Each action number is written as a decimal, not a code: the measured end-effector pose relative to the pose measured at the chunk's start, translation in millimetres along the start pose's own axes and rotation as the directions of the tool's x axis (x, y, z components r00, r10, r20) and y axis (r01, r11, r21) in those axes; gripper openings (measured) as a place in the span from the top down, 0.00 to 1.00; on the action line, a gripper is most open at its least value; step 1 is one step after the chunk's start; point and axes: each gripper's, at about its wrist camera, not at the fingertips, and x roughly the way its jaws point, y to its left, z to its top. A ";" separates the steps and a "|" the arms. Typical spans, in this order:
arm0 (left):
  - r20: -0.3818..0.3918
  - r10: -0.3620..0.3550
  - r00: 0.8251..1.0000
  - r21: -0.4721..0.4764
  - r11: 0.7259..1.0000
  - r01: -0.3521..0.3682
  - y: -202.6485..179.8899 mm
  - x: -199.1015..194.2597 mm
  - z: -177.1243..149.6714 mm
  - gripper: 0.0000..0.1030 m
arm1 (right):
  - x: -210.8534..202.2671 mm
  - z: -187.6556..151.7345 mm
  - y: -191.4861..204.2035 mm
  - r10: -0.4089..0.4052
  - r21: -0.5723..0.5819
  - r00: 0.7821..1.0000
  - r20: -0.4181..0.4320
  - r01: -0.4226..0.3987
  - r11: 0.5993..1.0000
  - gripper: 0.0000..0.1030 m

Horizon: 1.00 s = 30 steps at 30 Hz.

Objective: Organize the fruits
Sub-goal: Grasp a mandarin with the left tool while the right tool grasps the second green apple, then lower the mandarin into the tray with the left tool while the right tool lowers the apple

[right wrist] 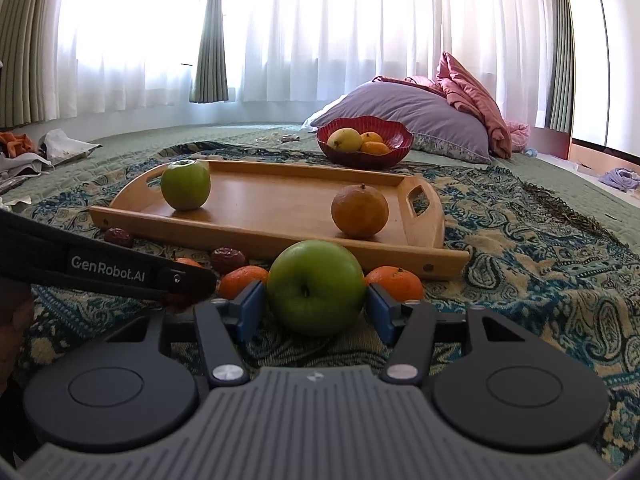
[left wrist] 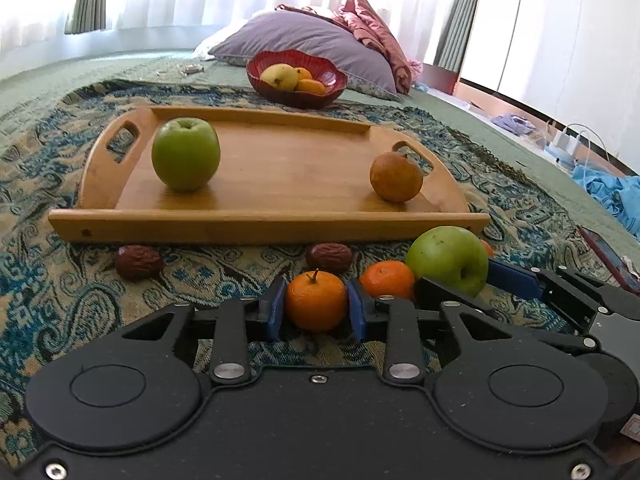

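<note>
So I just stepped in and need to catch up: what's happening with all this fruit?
A person is sorting fruit with two handheld grippers. The left gripper is shut on a small orange, and the right gripper on a green apple, both on the patterned blanket. The wooden tray already holds another green apple and a brownish orange.

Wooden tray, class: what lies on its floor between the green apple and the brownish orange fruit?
Nothing: between the green apple and the brownish orange fruit, the wooden tray floor is bare wood, clearest in the left wrist view.
</note>
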 end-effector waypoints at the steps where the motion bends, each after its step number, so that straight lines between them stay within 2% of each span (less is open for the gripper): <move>1: 0.008 0.006 1.000 0.004 1.000 -0.006 -0.4 -1.1 0.6 0.70 | 0.6 0.5 -0.1 -0.002 0.004 1.000 0.002 0.002 1.000 0.43; 10: 0.058 0.032 0.998 0.023 0.999 -0.034 1.1 -12.4 10.4 0.70 | -5.1 4.4 -1.2 -0.005 0.051 1.000 0.015 0.005 0.999 0.44; 15: 0.060 0.095 0.994 0.027 0.995 -0.097 2.5 -12.6 19.5 0.70 | -12.2 12.6 -4.1 -0.014 0.062 0.999 0.042 0.012 0.998 0.46; 21: 0.064 0.086 0.994 0.009 0.996 -0.086 8.4 -15.0 21.3 0.70 | -9.4 14.5 -3.8 -0.035 0.055 0.999 0.026 0.034 0.998 0.48; 23: 0.060 0.082 0.995 0.012 0.997 -0.083 9.7 -15.1 19.6 0.70 | -12.1 12.7 -0.4 -0.048 0.044 0.999 0.022 0.047 0.998 0.44; 24: 0.057 0.082 0.995 0.011 0.997 -0.082 10.0 -14.5 18.9 0.70 | -13.2 12.0 0.5 -0.057 0.045 0.998 0.020 0.056 0.997 0.36; 26: 0.051 0.082 0.995 0.008 0.997 -0.083 11.4 -14.2 16.8 0.70 | -13.9 10.0 -0.8 -0.058 0.068 0.998 0.013 0.057 0.996 0.28; 30: 0.048 0.082 0.996 -0.002 0.997 -0.082 12.8 -15.2 13.9 0.70 | -7.9 6.2 -11.2 -0.001 0.172 0.999 -0.035 0.007 0.985 0.26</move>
